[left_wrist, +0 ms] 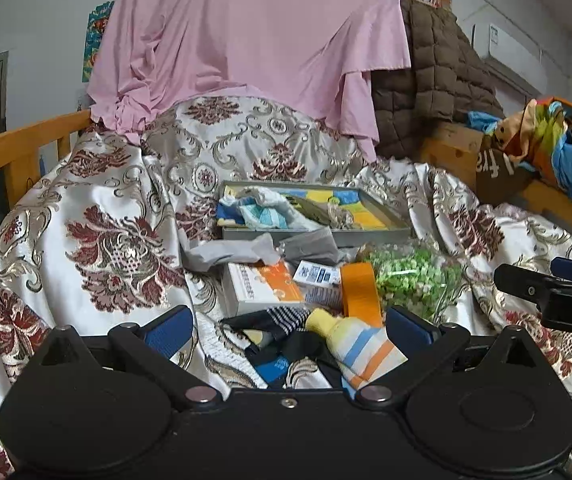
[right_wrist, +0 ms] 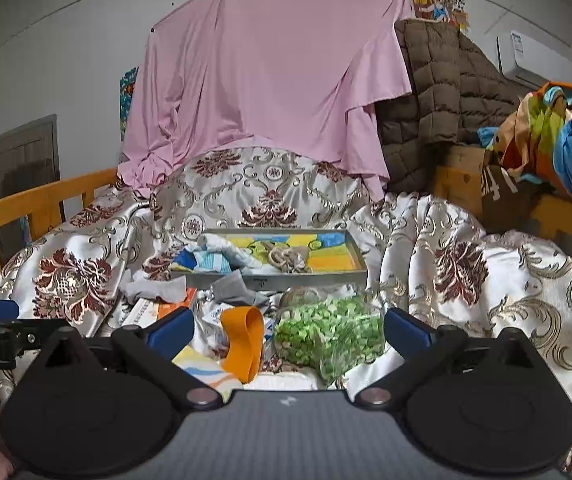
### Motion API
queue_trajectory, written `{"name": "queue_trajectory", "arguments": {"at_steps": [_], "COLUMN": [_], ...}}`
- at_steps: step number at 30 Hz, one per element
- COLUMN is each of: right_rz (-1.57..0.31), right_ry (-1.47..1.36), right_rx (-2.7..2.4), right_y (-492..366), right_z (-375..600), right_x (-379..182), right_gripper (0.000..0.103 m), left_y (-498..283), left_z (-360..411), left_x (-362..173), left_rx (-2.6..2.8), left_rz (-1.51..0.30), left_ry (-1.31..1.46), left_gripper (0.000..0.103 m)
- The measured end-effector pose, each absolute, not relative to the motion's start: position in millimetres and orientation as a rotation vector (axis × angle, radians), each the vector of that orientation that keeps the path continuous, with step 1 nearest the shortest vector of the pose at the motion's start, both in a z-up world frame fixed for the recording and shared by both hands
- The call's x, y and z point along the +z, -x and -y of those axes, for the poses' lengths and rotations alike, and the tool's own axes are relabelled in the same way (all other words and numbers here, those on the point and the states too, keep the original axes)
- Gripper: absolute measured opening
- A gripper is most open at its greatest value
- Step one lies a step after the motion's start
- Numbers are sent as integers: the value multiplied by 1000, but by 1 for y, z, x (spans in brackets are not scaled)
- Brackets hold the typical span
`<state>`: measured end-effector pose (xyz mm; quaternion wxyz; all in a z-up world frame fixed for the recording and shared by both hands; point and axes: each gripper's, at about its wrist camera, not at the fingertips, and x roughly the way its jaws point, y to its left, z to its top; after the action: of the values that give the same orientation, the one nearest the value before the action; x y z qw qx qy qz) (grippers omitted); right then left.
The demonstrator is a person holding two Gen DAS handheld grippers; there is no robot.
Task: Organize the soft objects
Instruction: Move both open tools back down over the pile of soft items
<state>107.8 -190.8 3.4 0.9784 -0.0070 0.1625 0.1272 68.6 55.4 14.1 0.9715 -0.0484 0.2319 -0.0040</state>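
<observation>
- Plainly, this looks like the approach step: both tools hang over the clutter low in each frame, and neither has taken anything yet.
- The left gripper (left_wrist: 286,330) has its fingers spread wide, with nothing between them. Just beyond and below them lie a striped sock (left_wrist: 365,350) in yellow, blue and orange and a dark sock (left_wrist: 282,320) with black-and-white bands, overlapping on the patterned bedspread (left_wrist: 98,216).
- The right gripper (right_wrist: 287,328) is likewise wide and empty. Framed between its fingers in the lower centre of the right wrist view are an orange band (right_wrist: 244,340) and a clear bag of green bits (right_wrist: 329,332).
- The grey tray (left_wrist: 377,234), mid-frame, already holds folded cloths and a coil of cord; I judge it the likely destination, though that is only a guess.
- The next move probably calls for the left tool to drop onto the striped sock, close on a single layer, and lift it free of the dark sock without dragging the white-and-orange box (left_wrist: 262,288) just behind.
- Pose: both tools point forward toward the tray, level and side by side, each one's tip showing at the edge of the other's view.
</observation>
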Motion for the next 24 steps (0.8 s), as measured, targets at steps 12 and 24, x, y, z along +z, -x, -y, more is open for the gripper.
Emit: {"name": "queue_trajectory", "arguments": {"at_steps": [12,24], "right_rz": [-389,-540], "right_ry": [40,76], "right_rx": [259,326], "right_y": [-112,-123], "right_z": [192,185], "right_x": [-15,-37], "right_gripper": [103,103], "left_y": [-75,-100], "left_z": [-59,-61], "left_x": [1,-16], "left_rx": [21,-15], "left_rz": [-571,-736], "left_ry": [120,160], "left_gripper": [102,102]}}
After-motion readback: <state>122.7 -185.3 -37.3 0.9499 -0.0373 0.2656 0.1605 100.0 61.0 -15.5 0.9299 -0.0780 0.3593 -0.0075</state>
